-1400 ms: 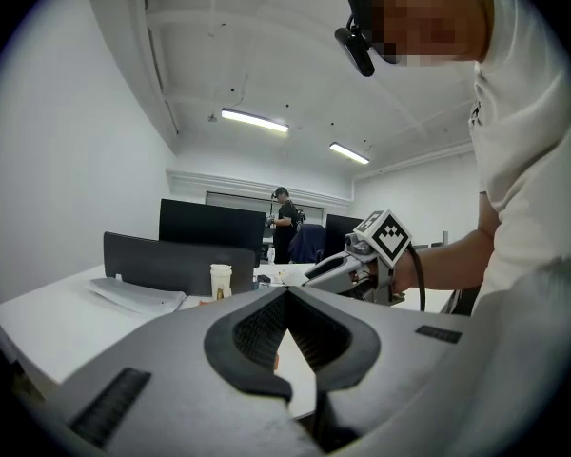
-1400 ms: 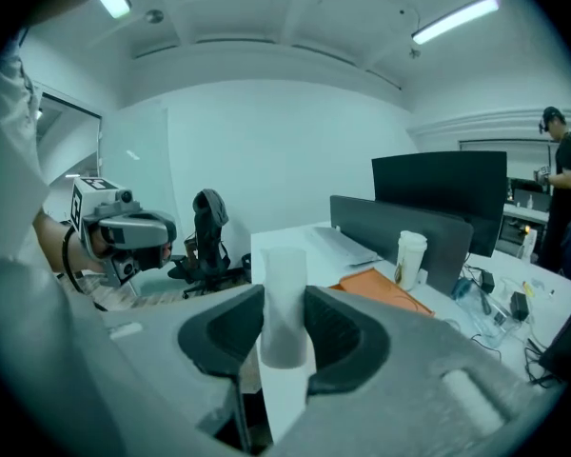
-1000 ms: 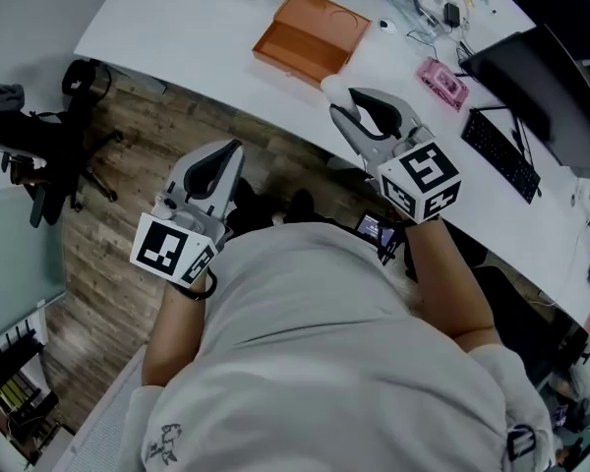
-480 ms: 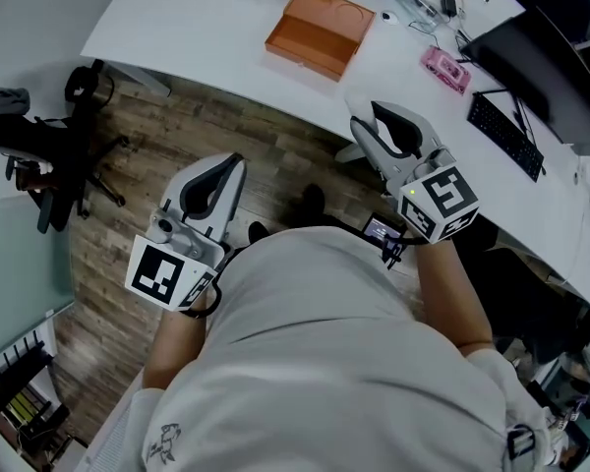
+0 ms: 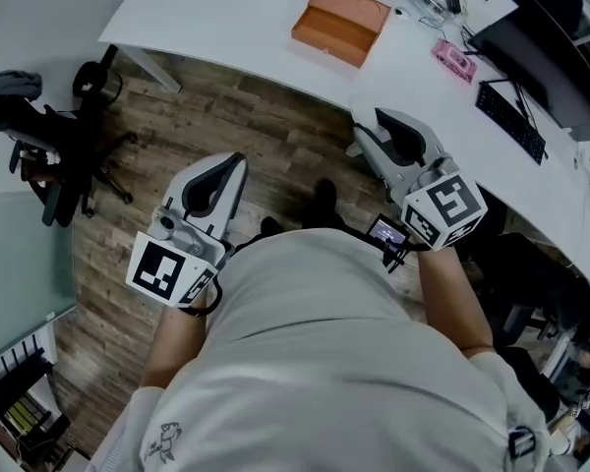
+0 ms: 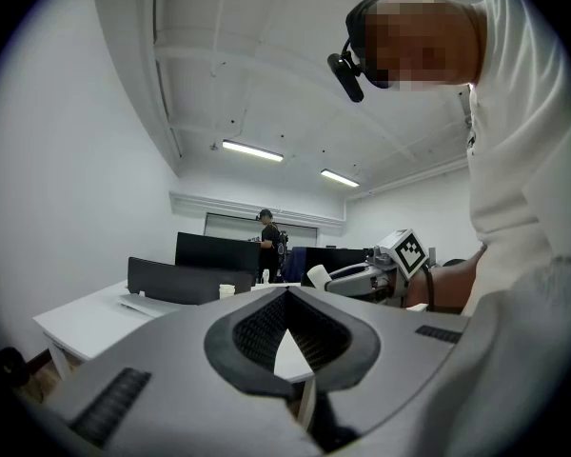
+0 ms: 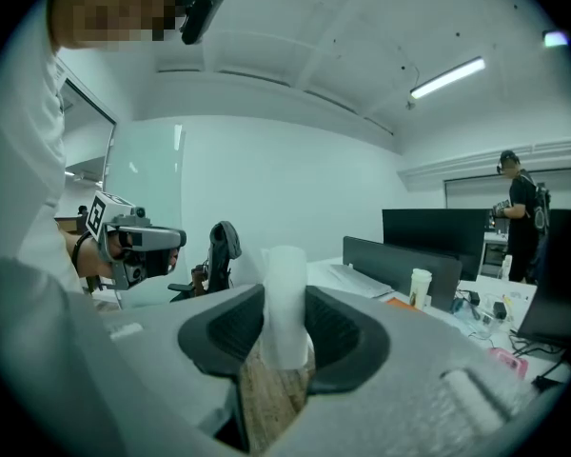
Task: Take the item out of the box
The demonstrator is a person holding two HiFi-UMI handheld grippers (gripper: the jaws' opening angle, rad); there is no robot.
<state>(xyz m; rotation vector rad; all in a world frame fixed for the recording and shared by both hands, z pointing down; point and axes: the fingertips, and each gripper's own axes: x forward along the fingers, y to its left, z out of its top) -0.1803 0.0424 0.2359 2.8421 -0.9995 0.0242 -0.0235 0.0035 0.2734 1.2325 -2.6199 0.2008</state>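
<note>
- My right gripper (image 7: 284,324) is clamped on the white item (image 7: 287,274), a pale cylinder standing upright between its pads.
- The orange box (image 5: 340,23) lies on the white table (image 5: 226,18), ahead of that gripper and well apart from it.
- My left gripper (image 6: 285,298) has its jaws closed tip to tip, with nothing between them.

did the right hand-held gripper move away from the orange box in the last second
Yes. The right hand-held gripper, shut on a white roll, has drawn back from the orange box toward the person.
</note>
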